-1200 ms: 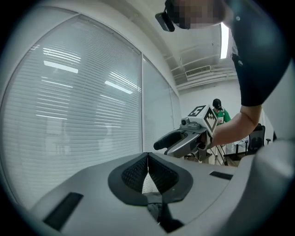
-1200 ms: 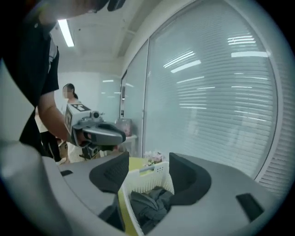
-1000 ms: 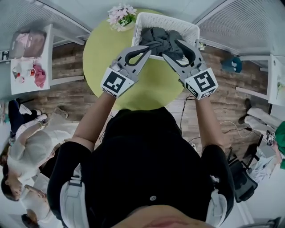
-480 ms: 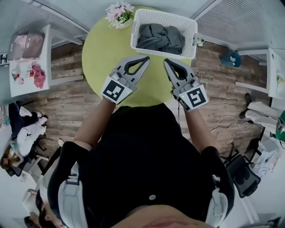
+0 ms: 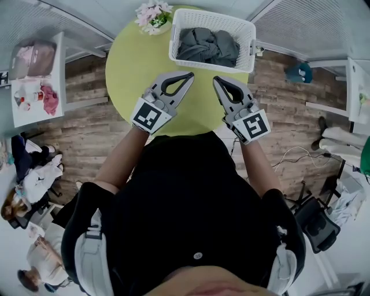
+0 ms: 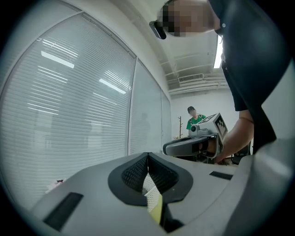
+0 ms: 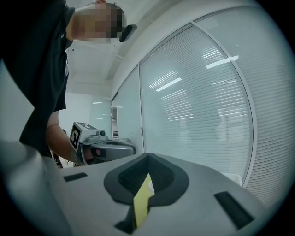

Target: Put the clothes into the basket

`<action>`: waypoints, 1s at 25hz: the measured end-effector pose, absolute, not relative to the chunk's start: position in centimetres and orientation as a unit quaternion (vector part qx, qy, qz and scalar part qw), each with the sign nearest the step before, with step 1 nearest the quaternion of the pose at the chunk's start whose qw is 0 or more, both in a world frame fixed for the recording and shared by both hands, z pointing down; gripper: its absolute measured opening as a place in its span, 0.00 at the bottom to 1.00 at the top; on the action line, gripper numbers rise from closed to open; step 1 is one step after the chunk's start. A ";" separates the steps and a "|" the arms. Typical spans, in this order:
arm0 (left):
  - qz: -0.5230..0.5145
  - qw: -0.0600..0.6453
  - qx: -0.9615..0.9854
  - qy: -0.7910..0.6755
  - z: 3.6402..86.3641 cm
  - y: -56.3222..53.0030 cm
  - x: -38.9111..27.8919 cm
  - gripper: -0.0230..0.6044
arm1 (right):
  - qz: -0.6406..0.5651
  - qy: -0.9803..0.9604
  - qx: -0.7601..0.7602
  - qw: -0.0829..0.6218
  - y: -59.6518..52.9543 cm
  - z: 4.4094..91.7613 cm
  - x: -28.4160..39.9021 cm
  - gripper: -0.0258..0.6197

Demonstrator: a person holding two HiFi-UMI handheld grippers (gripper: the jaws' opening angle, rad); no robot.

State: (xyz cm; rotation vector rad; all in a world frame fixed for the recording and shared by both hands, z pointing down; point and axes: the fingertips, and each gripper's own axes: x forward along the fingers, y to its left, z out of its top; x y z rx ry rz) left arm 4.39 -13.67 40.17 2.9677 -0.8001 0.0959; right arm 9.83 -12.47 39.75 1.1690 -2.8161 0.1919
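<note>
White plastic lattice basket at the far edge of the round yellow-green worktop. Holds dark grey crumpled clothes, heaped across most of the inside and no higher than the rim. Nothing else visible inside. Pink flower bunch just beside the basket's left corner. Left tongs closed, tips together, empty. Right tongs closed too, gripping nothing. Held side by side over the worktop's near half, pointing toward the basket, clear of it.

Round green table, pink flowers, wooden floor
</note>
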 end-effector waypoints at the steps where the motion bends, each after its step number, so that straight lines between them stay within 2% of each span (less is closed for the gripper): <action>1: 0.031 0.033 0.965 -0.259 40.2 -13.7 4.4 0.05 | 0.061 -0.921 0.383 0.043 -12.5 39.7 9.8 0.08; 25: 0.033 0.037 0.964 -0.260 40.6 -14.5 4.9 0.05 | 0.065 -0.918 0.389 0.051 -13.3 40.1 10.7 0.08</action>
